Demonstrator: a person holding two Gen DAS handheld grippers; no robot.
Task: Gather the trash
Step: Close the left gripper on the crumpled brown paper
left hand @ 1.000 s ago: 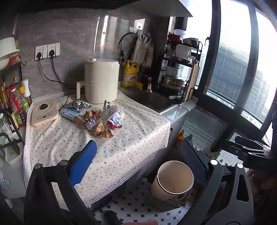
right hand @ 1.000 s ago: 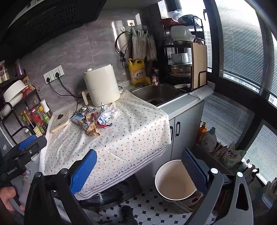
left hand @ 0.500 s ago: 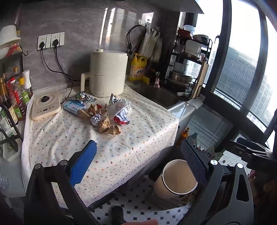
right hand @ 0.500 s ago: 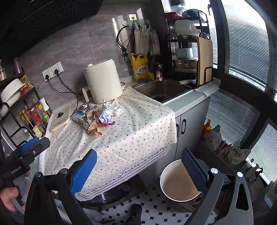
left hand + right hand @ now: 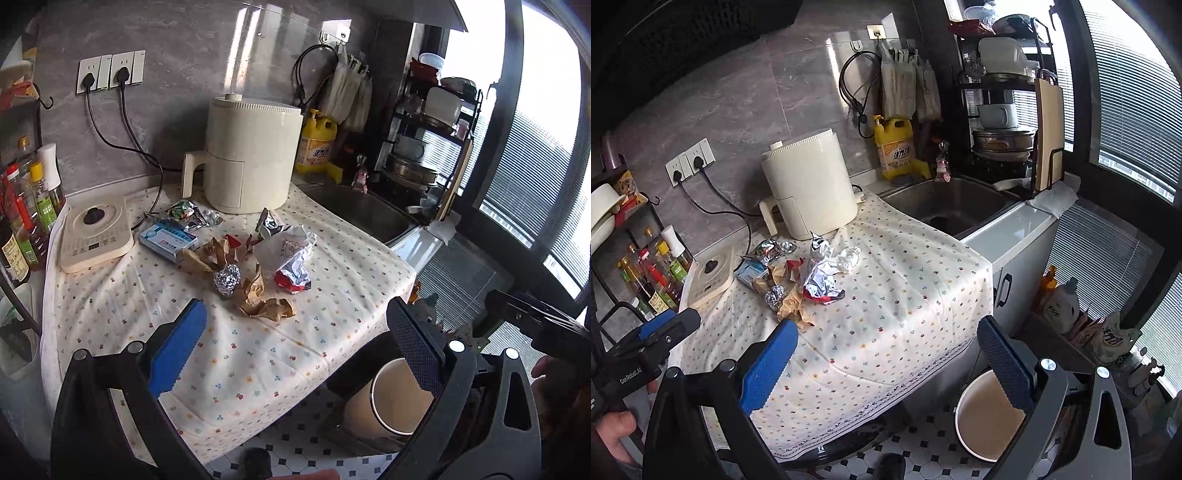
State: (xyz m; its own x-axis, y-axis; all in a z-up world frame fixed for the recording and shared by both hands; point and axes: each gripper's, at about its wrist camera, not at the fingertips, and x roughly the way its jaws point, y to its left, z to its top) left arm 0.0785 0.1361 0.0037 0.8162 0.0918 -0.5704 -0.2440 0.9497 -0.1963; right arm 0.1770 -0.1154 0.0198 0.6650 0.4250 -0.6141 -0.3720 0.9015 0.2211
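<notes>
On the flowered tablecloth [image 5: 258, 354], toward its far left by the cream air fryer [image 5: 251, 155], the trash lies in one heap: a crumpled white wrapper [image 5: 288, 247], a foil ball [image 5: 227, 280], brown paper scraps [image 5: 267, 308] and a blue-and-white box [image 5: 168, 240]. Nothing is picked up yet. I hold my left gripper [image 5: 295, 350] with both pads spread wide and empty, aimed over the near edge of the table, so the pile sits between them in view. My right gripper [image 5: 886, 362] is spread and empty too, held further right. Below the table's right corner stands the bin [image 5: 990, 417], open-mouthed on the tiled floor, I judge so that trash can drop straight in. Next, I expect, comes a reach toward the nearest brown scrap.
</notes>
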